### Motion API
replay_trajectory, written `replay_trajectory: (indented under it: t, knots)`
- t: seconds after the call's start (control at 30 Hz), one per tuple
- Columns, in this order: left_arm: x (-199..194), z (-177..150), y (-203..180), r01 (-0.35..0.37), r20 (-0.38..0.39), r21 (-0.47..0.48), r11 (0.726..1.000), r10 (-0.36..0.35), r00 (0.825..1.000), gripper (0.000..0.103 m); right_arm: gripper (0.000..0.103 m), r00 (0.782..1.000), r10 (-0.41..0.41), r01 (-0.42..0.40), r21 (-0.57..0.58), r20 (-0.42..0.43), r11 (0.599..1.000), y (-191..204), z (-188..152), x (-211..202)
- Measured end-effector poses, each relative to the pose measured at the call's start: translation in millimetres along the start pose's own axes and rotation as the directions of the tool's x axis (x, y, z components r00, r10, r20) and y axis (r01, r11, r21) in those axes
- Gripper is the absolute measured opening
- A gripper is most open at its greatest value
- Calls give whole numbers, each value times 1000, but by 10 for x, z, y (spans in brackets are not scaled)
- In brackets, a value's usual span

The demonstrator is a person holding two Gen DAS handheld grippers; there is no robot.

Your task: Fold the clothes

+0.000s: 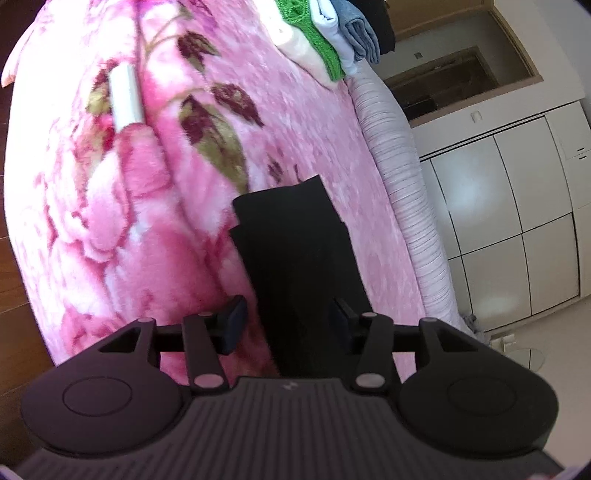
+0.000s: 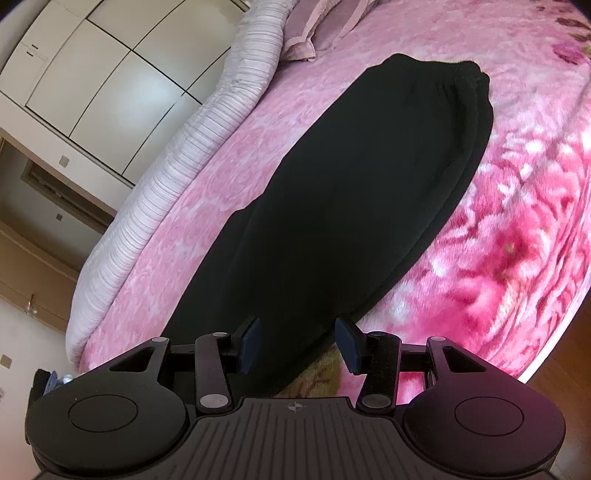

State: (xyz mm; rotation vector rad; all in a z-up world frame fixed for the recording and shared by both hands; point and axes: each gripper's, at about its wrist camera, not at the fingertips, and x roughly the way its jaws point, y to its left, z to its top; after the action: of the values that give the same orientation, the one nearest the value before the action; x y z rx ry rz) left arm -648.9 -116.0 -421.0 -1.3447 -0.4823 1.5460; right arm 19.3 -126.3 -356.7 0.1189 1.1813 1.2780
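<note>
No readable brand anywhere, just a tiny pale emblem on each gripper body, too small to make out.

Nearest in the left wrist view: left gripper [image 1: 288, 325], jaws standing apart, black trousers [image 1: 291, 258] running up between the pads toward 12 o'clock. Hard to tell whether the pads touch the cloth; looks like a gap on both sides, so nothing clamped. Near end of the garment cut off behind the gripper body.

Same story in the right wrist view: right gripper [image 2: 299, 345], jaws apart, black trousers [image 2: 351, 192] lying flat between and beyond them, stretching toward 1 o'clock. Elastic waistband [image 2: 465, 74] visible at the far end only here. Fabric so dark that folds barely show.

Underneath, a pink floral blanket [image 1: 155, 206] covering the bed. At 10 o'clock in the left view, a white tube-like thing [image 1: 125, 96], blurred, can't identify. Far at 12–1 o'clock, a stack of folded clothes [image 1: 332, 37], green, white, blue-grey and black, top cut off by the frame; not seen from the right wrist.

Striped pale bedding roll [image 2: 166, 177] along the bed edge, white cabinet doors [image 2: 110, 85] beyond. Pillow [image 2: 314, 33] at 12 o'clock, right view only.
</note>
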Motion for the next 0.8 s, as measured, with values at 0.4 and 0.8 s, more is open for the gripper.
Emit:
replay_trajectory:
  t: [0.4, 0.8]
  knots:
    - [139, -221, 19, -1, 116, -143, 990, 18, 993, 7, 49, 1000, 2, -2, 33, 5, 999, -97, 207, 151]
    - [424, -1745, -2052, 184, -189, 855, 486, -39, 981, 7, 49, 996, -32, 33, -10, 87, 999, -344, 487, -71]
